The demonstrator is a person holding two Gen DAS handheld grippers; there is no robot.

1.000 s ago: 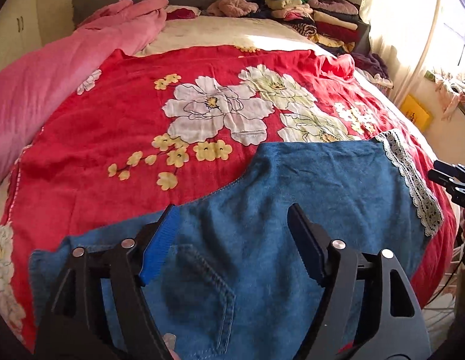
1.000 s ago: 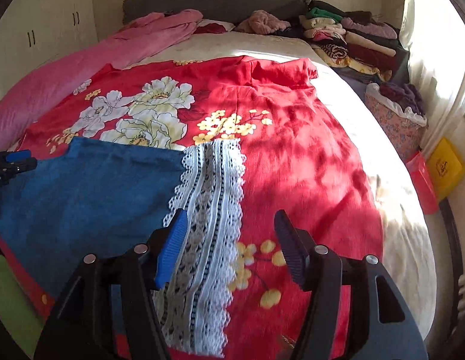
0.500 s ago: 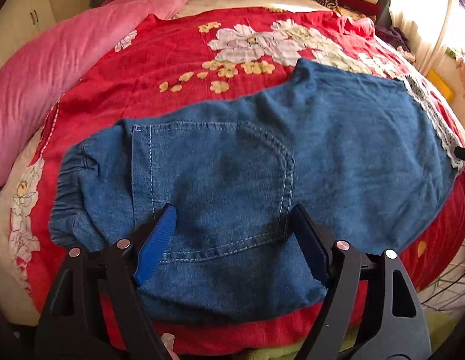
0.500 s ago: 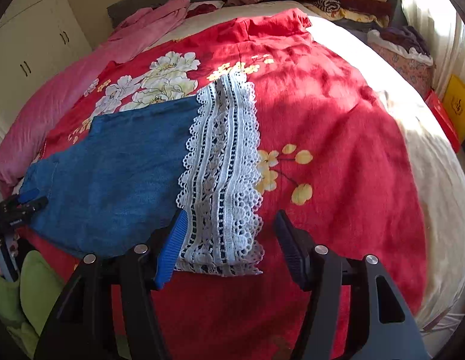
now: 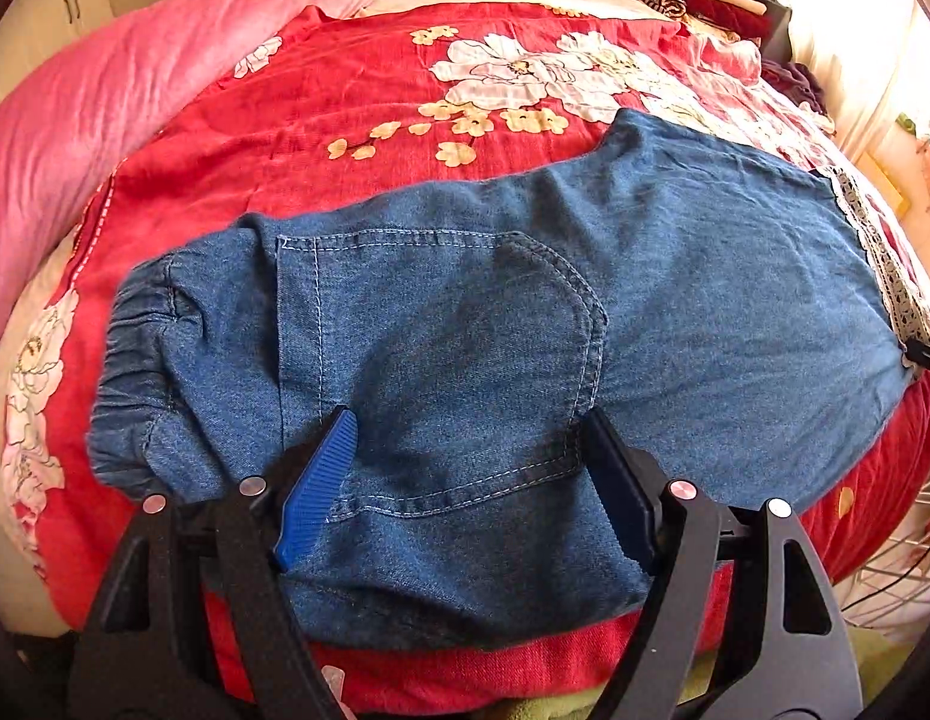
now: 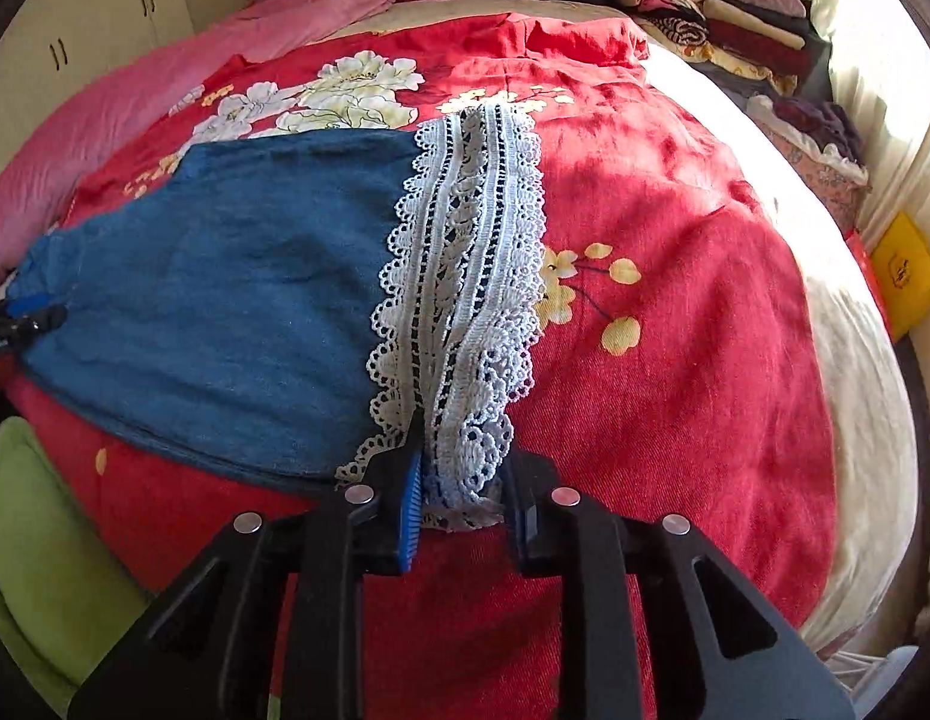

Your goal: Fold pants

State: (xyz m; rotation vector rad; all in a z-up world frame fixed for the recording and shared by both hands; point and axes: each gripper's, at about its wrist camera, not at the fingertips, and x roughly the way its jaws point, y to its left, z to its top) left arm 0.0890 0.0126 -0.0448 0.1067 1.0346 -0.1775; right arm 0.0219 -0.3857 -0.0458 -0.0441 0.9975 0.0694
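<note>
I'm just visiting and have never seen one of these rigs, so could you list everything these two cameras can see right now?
Pants: one, blue denim, spread flat at the near edge of the bed.
Lace hem: one, white, on the right end of the pants.
Bedspread: one, red with white and yellow flowers, covering the bed.
Pink blanket: one, bunched along the bed's left side.
Folded clothes: one stack, mixed colours, far right corner of the bed.
Cupboard: one, cream, against the left wall.
Left gripper: black with blue pads, open, over the back pocket.
Right gripper: black with blue pads, closing around the near end of the lace hem.
</note>
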